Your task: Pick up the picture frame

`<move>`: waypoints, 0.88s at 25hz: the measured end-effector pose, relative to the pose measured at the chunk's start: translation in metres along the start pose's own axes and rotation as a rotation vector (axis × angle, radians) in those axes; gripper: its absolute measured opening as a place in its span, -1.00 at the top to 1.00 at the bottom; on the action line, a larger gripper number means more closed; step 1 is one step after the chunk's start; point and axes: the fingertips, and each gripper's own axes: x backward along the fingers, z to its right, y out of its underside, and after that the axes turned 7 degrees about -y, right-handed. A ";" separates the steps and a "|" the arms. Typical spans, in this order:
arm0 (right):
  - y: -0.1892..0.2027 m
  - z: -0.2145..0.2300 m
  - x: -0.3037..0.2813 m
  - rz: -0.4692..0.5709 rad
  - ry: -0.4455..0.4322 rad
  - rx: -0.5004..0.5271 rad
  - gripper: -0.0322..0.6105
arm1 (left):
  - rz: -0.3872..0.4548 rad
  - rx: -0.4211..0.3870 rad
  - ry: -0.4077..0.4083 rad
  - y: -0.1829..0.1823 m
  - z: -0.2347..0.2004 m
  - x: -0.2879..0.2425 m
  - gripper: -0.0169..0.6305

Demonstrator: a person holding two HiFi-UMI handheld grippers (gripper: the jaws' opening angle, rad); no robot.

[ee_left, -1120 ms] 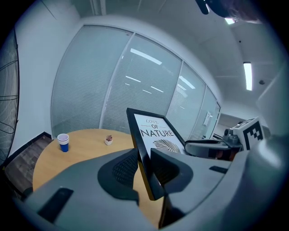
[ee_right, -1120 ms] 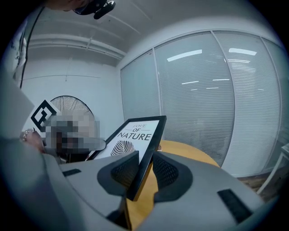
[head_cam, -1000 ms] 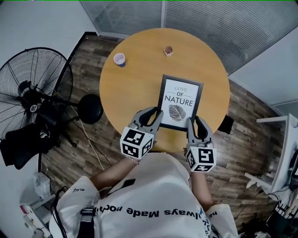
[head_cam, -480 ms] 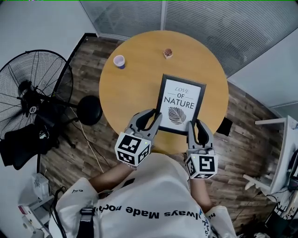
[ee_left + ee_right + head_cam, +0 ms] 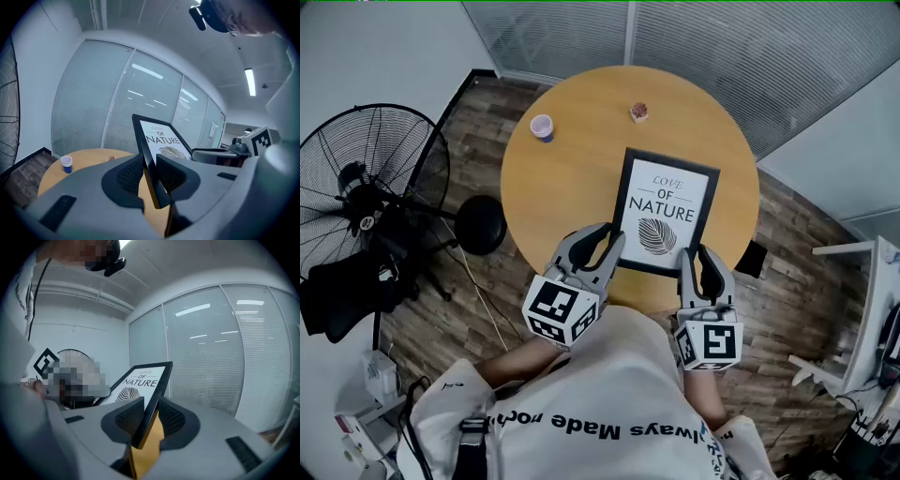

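The frame [image 5: 665,212] has a black border and a white print reading "LOVE OF NATURE" above a leaf. It stands tilted over the near edge of the round table [image 5: 572,178]. It shows larger than a second ago, raised toward the head. The left gripper [image 5: 604,242] clamps its lower left edge and the right gripper [image 5: 705,259] its lower right edge, both pointing away from the person.

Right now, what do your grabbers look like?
The left gripper and right gripper are grey, with curved jaws and dark textured pads. Each carries a white cube with black square markers. The shirt is white with black lettering.
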 end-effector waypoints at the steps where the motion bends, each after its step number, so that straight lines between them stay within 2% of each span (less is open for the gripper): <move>1: -0.002 -0.001 0.000 0.003 -0.003 0.003 0.56 | 0.003 -0.001 0.000 -0.002 0.000 0.001 0.63; 22: -0.012 -0.003 0.006 0.020 -0.010 0.007 0.56 | 0.008 0.001 0.010 -0.006 0.003 0.004 0.63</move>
